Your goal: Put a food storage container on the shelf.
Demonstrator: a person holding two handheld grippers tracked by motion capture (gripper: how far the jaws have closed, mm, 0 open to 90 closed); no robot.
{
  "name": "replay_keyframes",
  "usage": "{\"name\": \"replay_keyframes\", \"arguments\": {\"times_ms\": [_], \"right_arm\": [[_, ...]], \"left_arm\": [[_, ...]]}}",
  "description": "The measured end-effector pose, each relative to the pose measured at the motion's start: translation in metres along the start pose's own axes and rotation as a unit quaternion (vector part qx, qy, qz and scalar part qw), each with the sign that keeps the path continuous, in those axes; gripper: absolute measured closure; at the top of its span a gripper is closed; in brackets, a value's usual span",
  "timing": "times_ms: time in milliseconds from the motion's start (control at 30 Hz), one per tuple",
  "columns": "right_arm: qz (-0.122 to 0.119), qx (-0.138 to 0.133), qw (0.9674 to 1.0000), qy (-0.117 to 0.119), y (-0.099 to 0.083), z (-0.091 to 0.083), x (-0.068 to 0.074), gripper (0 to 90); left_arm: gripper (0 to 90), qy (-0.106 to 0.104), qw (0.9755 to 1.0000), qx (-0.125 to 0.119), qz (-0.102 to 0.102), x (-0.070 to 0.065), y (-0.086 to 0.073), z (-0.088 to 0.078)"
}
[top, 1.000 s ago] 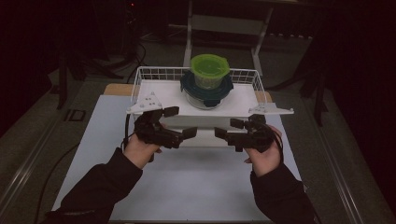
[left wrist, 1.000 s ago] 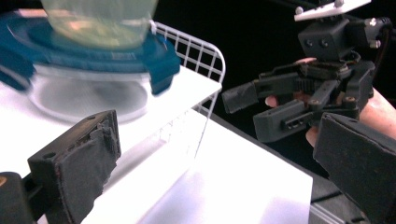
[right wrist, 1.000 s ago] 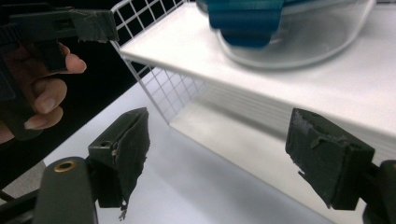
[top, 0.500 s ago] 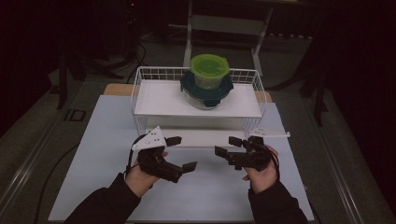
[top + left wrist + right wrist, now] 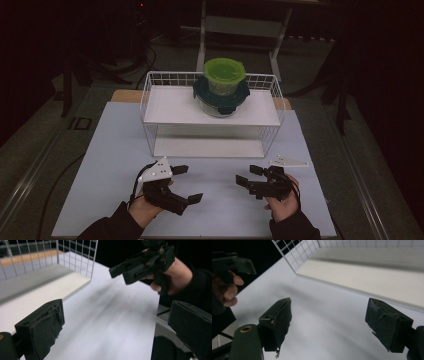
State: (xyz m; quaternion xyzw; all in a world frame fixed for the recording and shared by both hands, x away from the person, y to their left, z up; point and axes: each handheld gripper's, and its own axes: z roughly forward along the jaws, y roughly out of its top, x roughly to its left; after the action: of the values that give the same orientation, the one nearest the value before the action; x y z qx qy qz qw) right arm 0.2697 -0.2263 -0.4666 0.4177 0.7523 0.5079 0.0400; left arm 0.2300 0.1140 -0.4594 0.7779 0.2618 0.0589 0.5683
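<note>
A white wire rack (image 5: 165, 107) with two shelves stands at the back of the pale mat (image 5: 110, 150). On its top shelf sits a teal-lidded clear container (image 5: 220, 100) with a green-lidded container (image 5: 224, 72) stacked on it. My left gripper (image 5: 191, 183) hovers low over the mat in front of the rack, open and empty; its jaws (image 5: 115, 327) stand wide apart. To its right my right gripper (image 5: 248, 175) is open too, with bare mat between its jaws (image 5: 329, 320). The two grippers point toward each other.
The rack's lower shelf (image 5: 205, 147) is bare; its front corner shows in the left gripper view (image 5: 75, 280) and the right gripper view (image 5: 372, 277). Dark floor and a metal stand (image 5: 240, 25) lie beyond the table.
Both hands have come down from the front edge of the rack's top shelf and back toward the person, and now sit low over the mat. Both grippers stayed open and empty.
</note>
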Motion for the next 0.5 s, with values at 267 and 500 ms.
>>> {"name": "replay_keyframes", "arguments": {"times_ms": [267, 500], "right_arm": [[-0.008, 0.005, 0.9999, -0.005, -0.019, -0.005, -0.005, 20.7], [-0.022, 0.010, 0.9996, -0.014, -0.031, -0.012, -0.002, 18.8]], "left_arm": [[0.5, -0.012, 0.9998, 0.015, -0.004, 0.001, -0.024, 0.000], [0.5, -0.006, 0.9997, 0.019, -0.016, 0.002, -0.041, -0.003]]}}
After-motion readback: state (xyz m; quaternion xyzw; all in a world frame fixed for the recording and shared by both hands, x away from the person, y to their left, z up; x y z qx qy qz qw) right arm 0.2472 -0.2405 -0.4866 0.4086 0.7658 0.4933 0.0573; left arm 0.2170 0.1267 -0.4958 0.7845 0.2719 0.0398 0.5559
